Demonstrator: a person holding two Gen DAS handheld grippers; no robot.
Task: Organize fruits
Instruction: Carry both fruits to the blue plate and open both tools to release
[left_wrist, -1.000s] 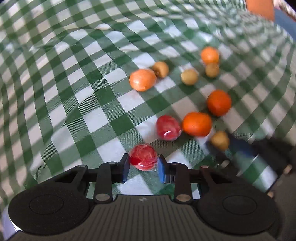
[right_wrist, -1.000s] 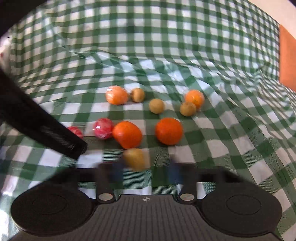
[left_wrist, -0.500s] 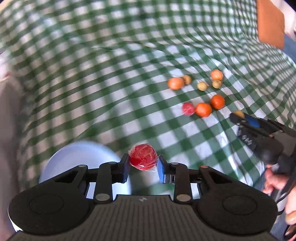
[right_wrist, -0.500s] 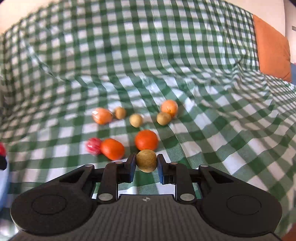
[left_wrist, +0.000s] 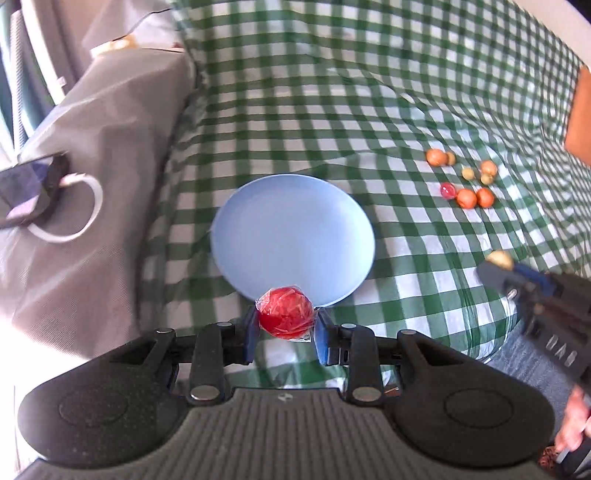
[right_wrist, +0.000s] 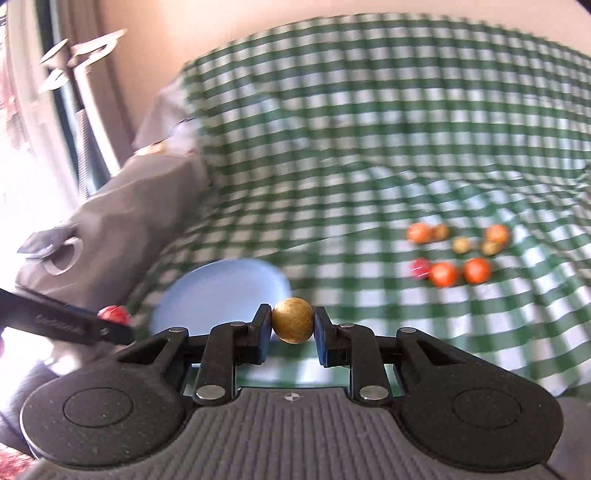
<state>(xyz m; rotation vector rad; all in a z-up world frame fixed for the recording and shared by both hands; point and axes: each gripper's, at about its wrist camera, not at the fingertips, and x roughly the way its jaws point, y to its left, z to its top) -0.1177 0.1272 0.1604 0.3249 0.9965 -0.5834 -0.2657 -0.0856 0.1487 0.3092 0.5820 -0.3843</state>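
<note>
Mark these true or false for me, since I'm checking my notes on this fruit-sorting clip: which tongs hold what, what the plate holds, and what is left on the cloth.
1. The left tongs grip a red fruit. True.
2. The right tongs are open and hold nothing. False: they are shut on a brown fruit.
3. The blue plate holds three oranges. False: it holds no fruit.
4. Other fruits lie on the checked cloth. True.
</note>
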